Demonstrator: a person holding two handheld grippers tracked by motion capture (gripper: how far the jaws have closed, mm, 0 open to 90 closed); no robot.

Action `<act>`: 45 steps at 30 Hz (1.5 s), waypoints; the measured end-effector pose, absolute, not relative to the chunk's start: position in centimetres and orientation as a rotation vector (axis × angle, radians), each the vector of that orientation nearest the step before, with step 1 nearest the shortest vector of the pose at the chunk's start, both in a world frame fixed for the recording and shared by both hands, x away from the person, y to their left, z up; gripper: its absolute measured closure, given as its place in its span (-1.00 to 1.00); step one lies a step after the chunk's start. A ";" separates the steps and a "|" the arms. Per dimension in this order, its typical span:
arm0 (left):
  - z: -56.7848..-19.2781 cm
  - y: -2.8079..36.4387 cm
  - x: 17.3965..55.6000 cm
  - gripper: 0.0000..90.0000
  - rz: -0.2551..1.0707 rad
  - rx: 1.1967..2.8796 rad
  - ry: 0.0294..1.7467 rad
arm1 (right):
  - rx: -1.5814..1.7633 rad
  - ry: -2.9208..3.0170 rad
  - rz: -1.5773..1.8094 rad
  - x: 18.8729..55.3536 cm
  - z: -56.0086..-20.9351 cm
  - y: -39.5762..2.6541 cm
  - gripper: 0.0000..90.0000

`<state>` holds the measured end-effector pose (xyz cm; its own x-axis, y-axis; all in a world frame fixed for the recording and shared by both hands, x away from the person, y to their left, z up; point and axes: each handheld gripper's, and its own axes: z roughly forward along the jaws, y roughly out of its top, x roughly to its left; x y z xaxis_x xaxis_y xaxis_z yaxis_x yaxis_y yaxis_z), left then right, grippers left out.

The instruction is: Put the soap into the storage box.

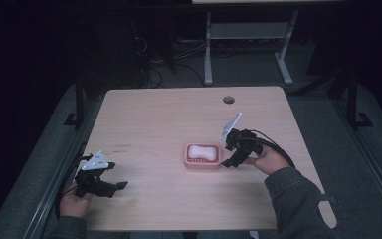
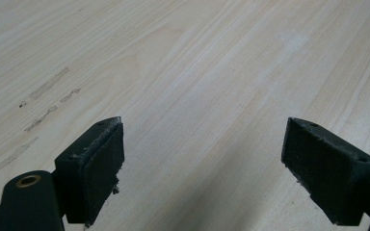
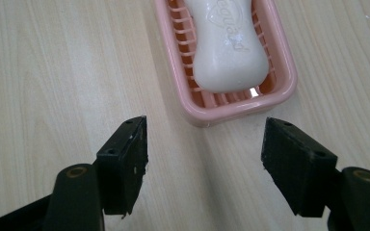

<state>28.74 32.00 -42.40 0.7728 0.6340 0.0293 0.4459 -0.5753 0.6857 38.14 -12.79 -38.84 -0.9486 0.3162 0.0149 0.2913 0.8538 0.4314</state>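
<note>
Soap, a pale bar with a pinched waist, lies in a pink slotted soap dish a little right of the worktop's middle, nearer the near edge than the far one. In the right gripper view the bar's raised lettering is there but too soft to read, and the dish's far end is cut off by the top of the picture.

Right tool sits just beside the dish's right end, low over the wood, its jaws spread wide with nothing between them. From its own camera the right tool has the dish's near rim just ahead of the gap, apart from both jaws. The hand behind it is half buried under the tool body and cable, and the sleeve runs off the bottom of the high view.

Over at the near left corner, left tool hovers close to the worktop's edge, well apart from the dish. Its own camera has the left tool gaping too, jaws wide, bare wood between them, with a few faint grey smudges off to the left. The left hand is dim and partly cut off at the bottom.

A round cable hole marks the far edge, right of centre. Beyond the worktop, the room is too dark to read, bar some pale desk legs.
</note>
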 end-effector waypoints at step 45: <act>-42.6 31.9 28.8 -0.67 0.352 2.290 0.799 | 0.621 2.898 0.767 34.2 -40.8 -18.4 -0.34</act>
<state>28.77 31.86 -42.58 0.7752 0.6310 0.0303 0.4478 -0.5828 0.6781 34.20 -18.40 -40.77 -0.9147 0.4032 0.0261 0.3633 0.7925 0.4899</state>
